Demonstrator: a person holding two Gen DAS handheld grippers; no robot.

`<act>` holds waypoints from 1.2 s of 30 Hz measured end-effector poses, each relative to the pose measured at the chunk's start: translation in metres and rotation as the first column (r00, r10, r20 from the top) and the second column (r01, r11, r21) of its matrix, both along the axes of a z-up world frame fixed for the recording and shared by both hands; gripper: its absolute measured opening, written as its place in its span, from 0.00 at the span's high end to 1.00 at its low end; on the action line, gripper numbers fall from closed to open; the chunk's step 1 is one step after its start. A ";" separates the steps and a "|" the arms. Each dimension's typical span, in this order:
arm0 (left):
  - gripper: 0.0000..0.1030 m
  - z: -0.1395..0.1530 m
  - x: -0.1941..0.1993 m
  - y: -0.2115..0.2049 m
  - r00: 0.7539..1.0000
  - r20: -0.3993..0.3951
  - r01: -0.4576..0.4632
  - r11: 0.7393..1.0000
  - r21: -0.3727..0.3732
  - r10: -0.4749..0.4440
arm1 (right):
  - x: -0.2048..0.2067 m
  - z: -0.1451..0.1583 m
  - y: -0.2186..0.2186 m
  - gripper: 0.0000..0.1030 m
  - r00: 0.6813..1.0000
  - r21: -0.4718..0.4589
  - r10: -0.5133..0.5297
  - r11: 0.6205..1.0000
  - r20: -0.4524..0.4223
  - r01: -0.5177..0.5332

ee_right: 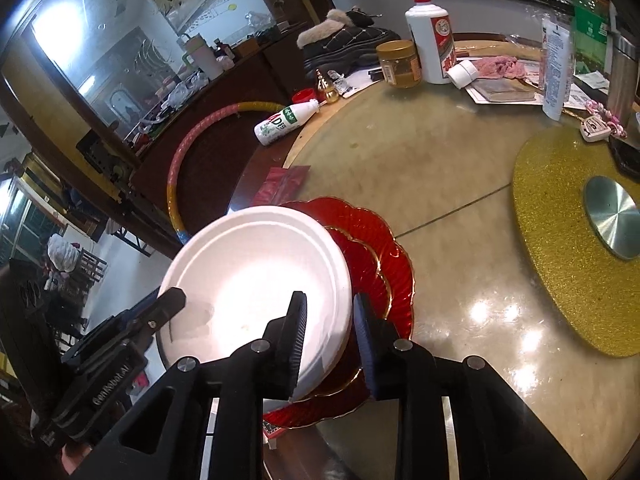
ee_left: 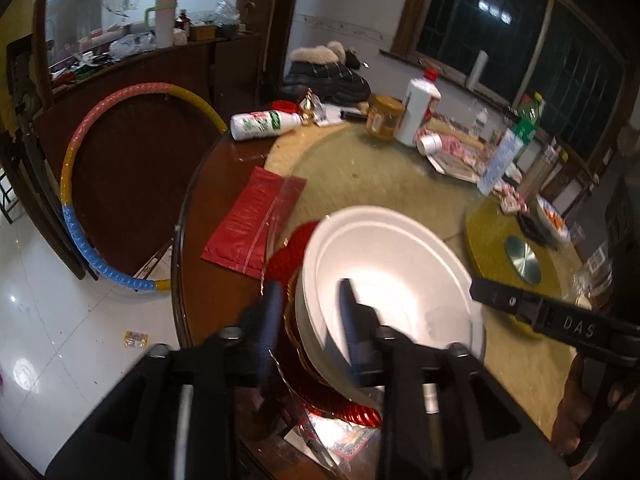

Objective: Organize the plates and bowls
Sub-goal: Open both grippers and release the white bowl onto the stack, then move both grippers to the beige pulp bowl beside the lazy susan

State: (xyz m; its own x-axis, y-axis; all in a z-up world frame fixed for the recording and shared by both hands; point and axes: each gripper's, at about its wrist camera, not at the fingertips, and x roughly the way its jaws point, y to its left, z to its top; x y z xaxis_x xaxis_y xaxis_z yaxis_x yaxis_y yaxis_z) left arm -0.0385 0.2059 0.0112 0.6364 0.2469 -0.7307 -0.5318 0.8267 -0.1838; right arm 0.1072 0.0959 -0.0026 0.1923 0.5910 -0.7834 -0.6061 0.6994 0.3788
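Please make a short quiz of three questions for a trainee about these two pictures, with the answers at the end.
1. True or false: the white bowl sits on the red plates.
2. Which gripper has the bowl's rim between its fingers? A) left gripper only B) right gripper only C) both
3. Fill in: the white bottle with the green label is ____ (upright / lying on its side).

Key
1. True.
2. C: each gripper has one finger inside the bowl and one outside.
3. Lying on its side.

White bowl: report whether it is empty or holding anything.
Empty: the white bowl shows only bare, glare-lit interior in both views, apart from a few tiny specks.
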 end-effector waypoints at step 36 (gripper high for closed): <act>0.19 -0.001 0.107 -0.177 0.924 0.112 0.369 0.929 -0.014 -0.366 | 0.025 0.009 -0.256 0.00 0.909 0.279 -0.393 0.865 -0.140 0.417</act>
State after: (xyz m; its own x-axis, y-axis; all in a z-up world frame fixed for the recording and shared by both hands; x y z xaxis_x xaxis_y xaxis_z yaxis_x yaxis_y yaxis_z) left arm 0.0688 0.0293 0.0097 0.7516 -0.0430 -0.6582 -0.1679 0.9526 -0.2539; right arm 0.1323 -0.1604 0.0063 0.4116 0.6801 -0.6067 -0.2547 0.7250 0.6399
